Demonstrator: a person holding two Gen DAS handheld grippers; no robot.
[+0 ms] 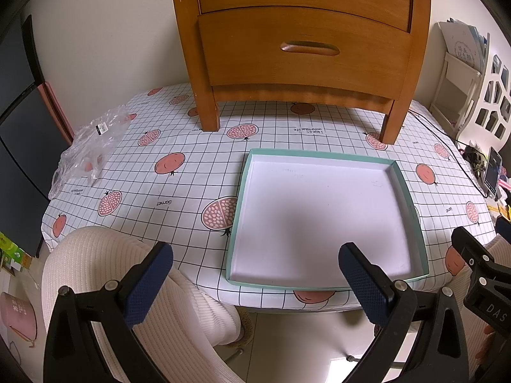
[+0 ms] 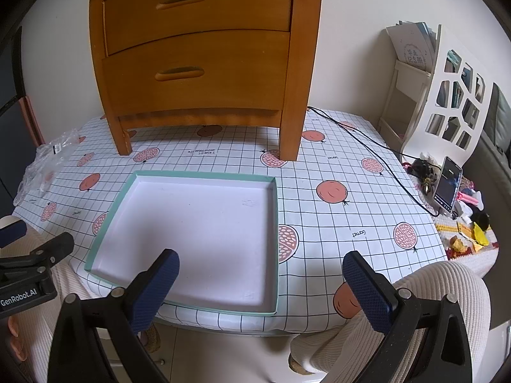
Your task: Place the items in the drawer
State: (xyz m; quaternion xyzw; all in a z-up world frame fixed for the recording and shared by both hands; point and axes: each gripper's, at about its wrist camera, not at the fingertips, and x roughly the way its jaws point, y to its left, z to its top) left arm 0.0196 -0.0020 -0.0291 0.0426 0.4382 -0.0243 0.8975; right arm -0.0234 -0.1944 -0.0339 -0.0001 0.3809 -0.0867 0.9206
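Note:
A wooden chest of drawers (image 1: 303, 38) (image 2: 204, 54) stands at the back of the table, both drawers closed. In front of it lies a shallow tray (image 1: 405, 188) (image 2: 274, 223) with a mint-green rim and a bare white floor. My left gripper (image 1: 255, 268) is open, held low over the table's near edge, its right finger over the tray's front. My right gripper (image 2: 260, 271) is open too, near the tray's front right corner. Nothing is between either pair of fingers. The right gripper's body (image 1: 479, 271) shows at the left wrist view's right edge.
A crumpled clear plastic bag (image 1: 92, 140) (image 2: 48, 159) lies at the table's left edge. A black cable (image 2: 367, 140) runs across the right side of the pomegranate-print tablecloth (image 1: 166, 172) to a phone (image 2: 447, 188) among clutter. A person's legs in cream ribbed fabric (image 1: 105, 271) sit below the table edge.

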